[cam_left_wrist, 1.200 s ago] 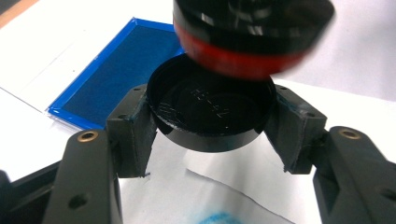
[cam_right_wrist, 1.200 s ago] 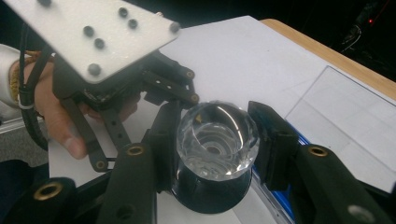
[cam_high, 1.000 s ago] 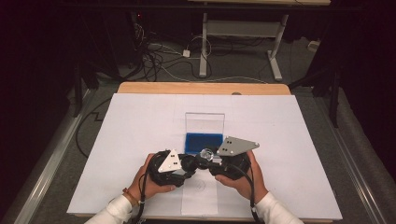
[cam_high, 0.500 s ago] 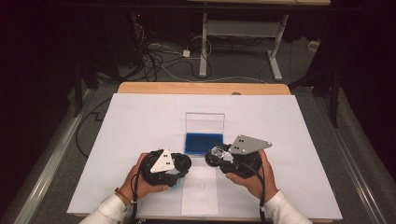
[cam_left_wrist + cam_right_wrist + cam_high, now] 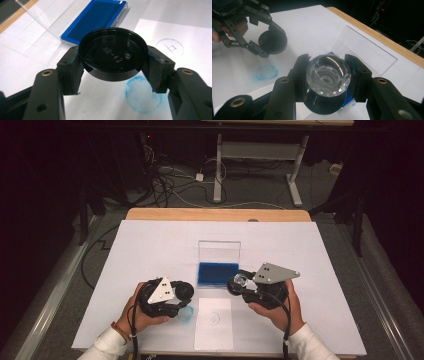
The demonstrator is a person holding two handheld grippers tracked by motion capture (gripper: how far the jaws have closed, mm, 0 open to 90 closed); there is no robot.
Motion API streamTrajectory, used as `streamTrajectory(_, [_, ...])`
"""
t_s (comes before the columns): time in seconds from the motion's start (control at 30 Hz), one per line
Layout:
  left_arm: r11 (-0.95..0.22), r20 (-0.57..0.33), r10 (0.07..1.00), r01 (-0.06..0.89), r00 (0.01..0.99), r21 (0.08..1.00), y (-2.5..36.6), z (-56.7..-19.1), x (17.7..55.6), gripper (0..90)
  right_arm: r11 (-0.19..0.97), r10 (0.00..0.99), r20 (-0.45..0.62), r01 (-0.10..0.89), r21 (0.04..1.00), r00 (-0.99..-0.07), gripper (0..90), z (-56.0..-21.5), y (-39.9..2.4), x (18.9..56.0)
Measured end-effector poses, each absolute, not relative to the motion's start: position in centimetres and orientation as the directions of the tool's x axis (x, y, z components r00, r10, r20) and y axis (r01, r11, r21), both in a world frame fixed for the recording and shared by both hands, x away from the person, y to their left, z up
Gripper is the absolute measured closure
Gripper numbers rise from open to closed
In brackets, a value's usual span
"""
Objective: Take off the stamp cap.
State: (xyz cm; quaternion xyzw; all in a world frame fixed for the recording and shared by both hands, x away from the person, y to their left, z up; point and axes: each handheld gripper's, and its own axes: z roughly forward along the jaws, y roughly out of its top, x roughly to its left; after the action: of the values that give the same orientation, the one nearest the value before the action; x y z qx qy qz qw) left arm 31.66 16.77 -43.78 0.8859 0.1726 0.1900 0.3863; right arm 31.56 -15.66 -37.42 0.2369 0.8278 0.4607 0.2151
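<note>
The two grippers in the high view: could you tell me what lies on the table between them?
Between the left gripper and right gripper, the high view shows the white paper slip; the blue ink pad sits just beyond.

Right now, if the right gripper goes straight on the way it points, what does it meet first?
Probably the blue ink pad with its clear lid, just ahead of the right gripper; depth is hard to judge.

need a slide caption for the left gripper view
Left claw grips a black round cap above a blue ink smudge, with the open ink pad and stamped paper behind.
</note>
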Motion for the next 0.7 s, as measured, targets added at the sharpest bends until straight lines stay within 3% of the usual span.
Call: streamTrajectory(0.7, [-0.615,0.196,0.53,0.215,0.825,0.758,20.8,-44.1,30.4,36.4,0.461,0.646,-0.159,0.216,0.861,-0.746,57.1,-37.3,-17.2,32.9])
